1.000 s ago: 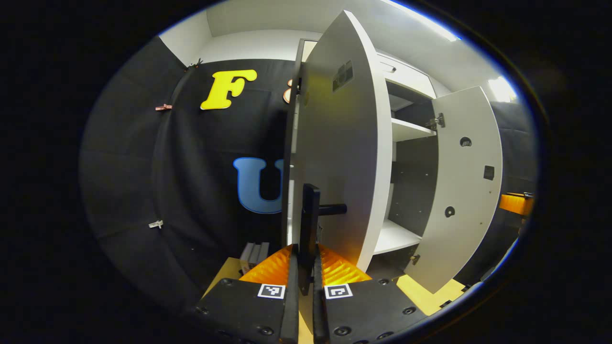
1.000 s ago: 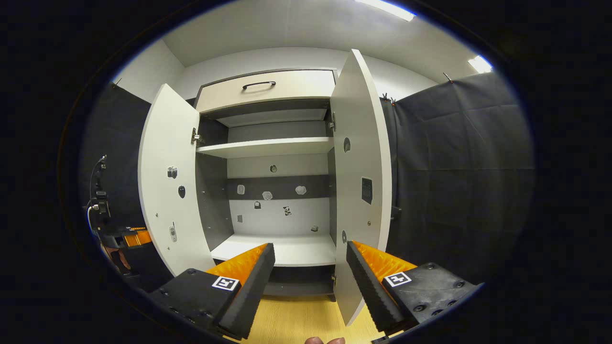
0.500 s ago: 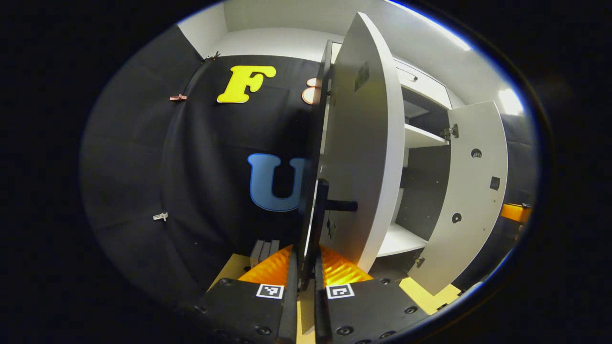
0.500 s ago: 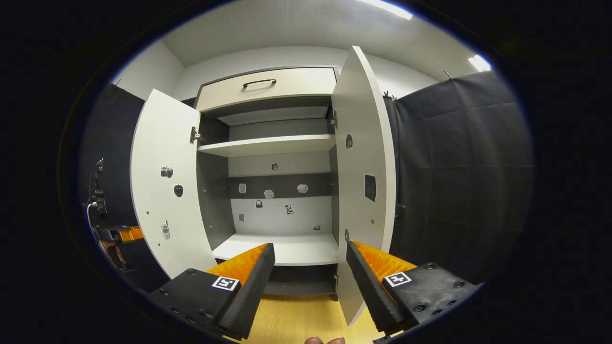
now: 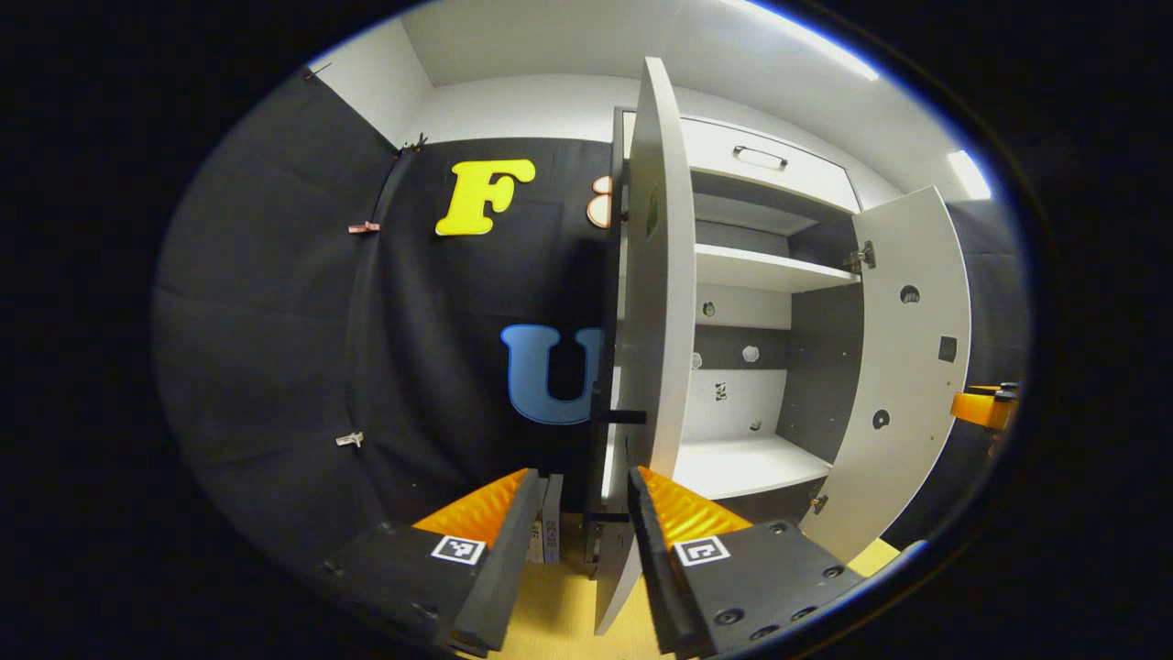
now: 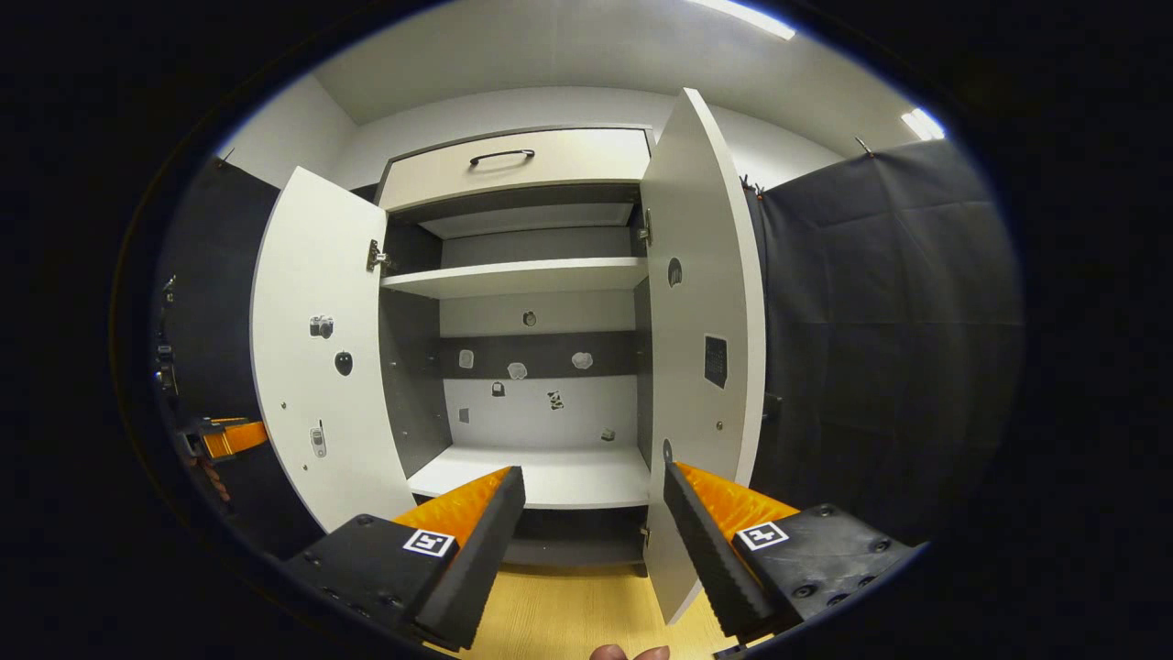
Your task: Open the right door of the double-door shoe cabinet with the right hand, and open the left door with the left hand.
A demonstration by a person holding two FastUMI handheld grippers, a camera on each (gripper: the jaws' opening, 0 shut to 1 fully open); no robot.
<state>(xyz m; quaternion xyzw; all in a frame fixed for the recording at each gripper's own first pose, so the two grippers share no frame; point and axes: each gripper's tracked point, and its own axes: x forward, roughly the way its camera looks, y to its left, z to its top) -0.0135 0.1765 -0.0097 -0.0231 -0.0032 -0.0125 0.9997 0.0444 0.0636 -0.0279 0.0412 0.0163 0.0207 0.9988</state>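
Both doors of the cabinet (image 6: 522,238) stand swung out, so the task looks as good as done. The main risk now, as I judge it, is a stray knock. The left hand-held gripper (image 5: 573,527) sits with the left door (image 5: 655,275) edge-on just beyond its spread fingers, and any sideways drift or forward push could catch that edge or the dark handle (image 5: 619,417) and swing the door back or strain its hinges. A door left free might also drift on its own hinges.

The left hand-held gripper is released, holding nothing; the handle lies just past the gap between its fingers, a little farther off and above, apart from both. The right door (image 5: 907,367) stands open at the far right of that view.

The right hand-held gripper (image 6: 594,527) is released too, and empty. In its view the right door (image 6: 701,348) rises just beyond its right finger, not touching as far as I can tell, with the left door (image 6: 316,348) well apart at left and the bare shelves (image 6: 522,275) between them.
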